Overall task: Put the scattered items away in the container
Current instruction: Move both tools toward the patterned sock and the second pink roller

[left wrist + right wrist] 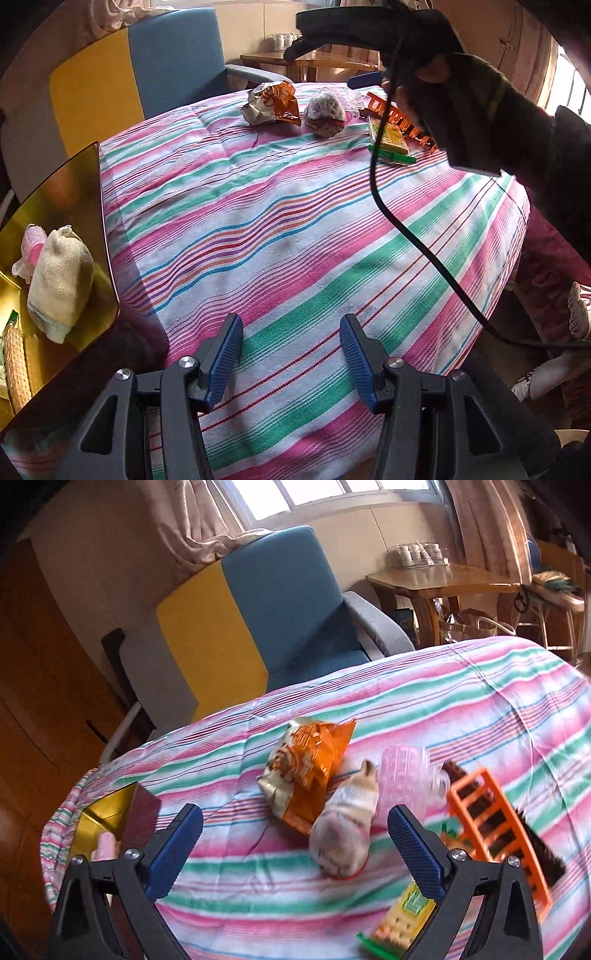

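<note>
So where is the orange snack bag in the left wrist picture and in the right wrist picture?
Left wrist view: the orange snack bag lies at the top centre, on the far part of the striped cloth.
Right wrist view: it lies in the centre, beyond the open fingers.
Shared landmark: the rolled sock beside the bag.

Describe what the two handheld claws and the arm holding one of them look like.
Left claw and right claw match: black angular plastic frames with silver round bolts, and two fingers faced with ribbed blue pads. In the left wrist view, the right claw's black body trails a thin black cable, held by a dark olive sleeve.
</note>
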A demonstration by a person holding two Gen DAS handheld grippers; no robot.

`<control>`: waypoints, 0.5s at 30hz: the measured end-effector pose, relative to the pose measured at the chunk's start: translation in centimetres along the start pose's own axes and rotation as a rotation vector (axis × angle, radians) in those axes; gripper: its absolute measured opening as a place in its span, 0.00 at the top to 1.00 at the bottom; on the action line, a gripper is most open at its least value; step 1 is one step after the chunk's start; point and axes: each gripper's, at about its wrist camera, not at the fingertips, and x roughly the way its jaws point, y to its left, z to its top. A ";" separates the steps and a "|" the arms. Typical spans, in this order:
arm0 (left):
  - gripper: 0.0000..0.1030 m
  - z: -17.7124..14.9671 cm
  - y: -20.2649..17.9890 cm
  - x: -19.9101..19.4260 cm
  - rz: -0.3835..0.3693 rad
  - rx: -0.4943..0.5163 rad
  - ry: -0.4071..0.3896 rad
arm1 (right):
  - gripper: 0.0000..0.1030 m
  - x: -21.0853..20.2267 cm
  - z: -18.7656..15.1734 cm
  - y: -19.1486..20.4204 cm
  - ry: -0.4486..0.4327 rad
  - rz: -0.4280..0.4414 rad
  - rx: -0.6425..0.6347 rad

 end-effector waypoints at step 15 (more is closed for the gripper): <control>0.42 0.1 0.1 0.0 -0.014 -0.020 -0.020 | 0.01 4.0 -3.3 0.8 0.247 0.320 0.023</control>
